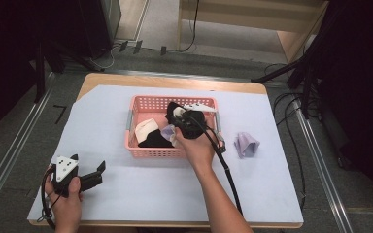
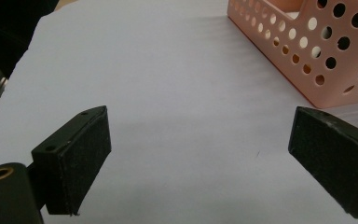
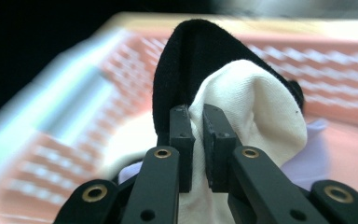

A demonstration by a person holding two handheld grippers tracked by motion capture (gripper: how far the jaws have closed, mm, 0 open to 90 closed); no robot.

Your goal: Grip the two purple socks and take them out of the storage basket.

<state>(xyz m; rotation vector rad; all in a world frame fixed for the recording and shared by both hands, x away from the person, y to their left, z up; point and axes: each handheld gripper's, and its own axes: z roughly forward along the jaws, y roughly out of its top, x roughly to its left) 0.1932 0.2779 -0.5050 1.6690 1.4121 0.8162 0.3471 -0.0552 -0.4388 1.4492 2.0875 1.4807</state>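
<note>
We had the right tool (image 3: 195, 140) clamped on the black-and-cream sock (image 3: 242, 102), directly above the pink basket (image 1: 141, 151).

I see a light wooden worktop (image 1: 111, 79) with one far corner cut off at a slant, almost wholly covered by a pale lavender-white sheet (image 1: 141, 187); bare wood shows along the far edge. A pink perforated plastic basket (image 1: 155, 153) with grey side handles sits directly on the sheet, near the middle and toward the far side. To its right, apart from it, a small crumpled lilac cloth (image 1: 246, 144) lies on the sheet. My left tool (image 1: 88, 173) sits low at the near left corner, jaws spread wide.
</note>
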